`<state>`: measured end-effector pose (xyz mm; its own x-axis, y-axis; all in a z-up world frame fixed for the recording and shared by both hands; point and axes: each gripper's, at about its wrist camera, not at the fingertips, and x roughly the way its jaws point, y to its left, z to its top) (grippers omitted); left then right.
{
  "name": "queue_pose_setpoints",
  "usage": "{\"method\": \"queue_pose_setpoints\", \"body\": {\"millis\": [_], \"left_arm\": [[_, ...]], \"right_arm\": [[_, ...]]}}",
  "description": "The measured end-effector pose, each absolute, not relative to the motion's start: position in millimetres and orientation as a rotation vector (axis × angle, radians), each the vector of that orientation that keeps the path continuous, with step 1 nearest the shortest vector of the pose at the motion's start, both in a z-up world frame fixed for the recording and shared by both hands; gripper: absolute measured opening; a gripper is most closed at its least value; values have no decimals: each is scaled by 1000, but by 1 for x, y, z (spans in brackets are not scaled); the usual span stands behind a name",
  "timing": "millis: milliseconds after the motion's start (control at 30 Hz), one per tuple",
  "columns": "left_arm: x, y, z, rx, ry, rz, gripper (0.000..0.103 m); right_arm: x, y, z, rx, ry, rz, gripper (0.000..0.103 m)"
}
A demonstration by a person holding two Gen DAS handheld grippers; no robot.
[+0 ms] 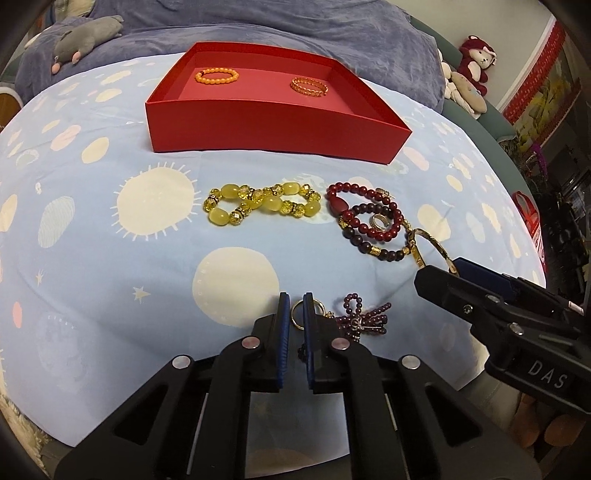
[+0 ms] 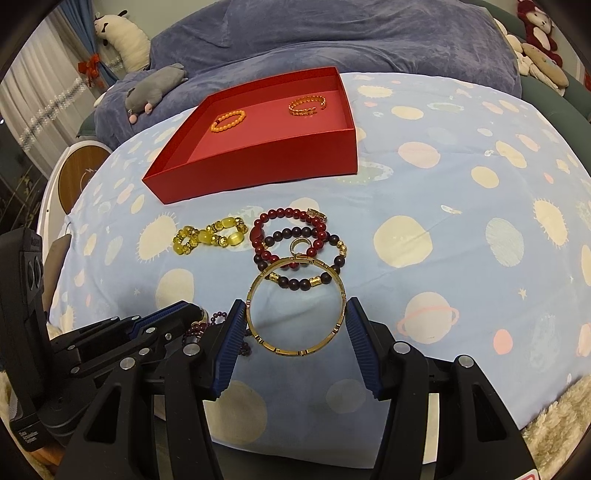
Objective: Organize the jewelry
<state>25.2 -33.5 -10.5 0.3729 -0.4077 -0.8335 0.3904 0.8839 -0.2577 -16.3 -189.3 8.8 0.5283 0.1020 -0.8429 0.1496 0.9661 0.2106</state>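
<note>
Blue pads: left gripper (image 1: 296, 314) pinched on small gold ring (image 1: 298, 314); right gripper (image 2: 295, 321) clamps gold bangle (image 2: 295, 304).
Sheet (image 1: 92, 258): pale blue, planet print; loose bracelets (image 1: 258, 203).
Beyond: red box (image 1: 273, 129), two bracelets inside; blue blanket (image 1: 295, 29).

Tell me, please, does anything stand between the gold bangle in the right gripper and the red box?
Nothing visible bars an airborne path. On the sheet between the gold bangle, clamped by the right gripper, and the red box lie the dark red bead bracelets, low enough to pass over.
</note>
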Motion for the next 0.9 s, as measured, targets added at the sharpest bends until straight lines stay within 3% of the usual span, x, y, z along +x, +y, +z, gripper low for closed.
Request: {"method": "queue_pose_setpoints", "body": {"millis": [367,467,900], "left_arm": [[14,-47,-10,69,1050,-561,6],[13,-48,-11,66,1054,-587,0],[24,-27,24,-126,1003,-605,0]], "right_arm": [[-16,-192,9,278,1019,-28,53],[-16,-193,9,278,1020,-29,53],[-19,-198,10,285,1014,-39,53]]}}
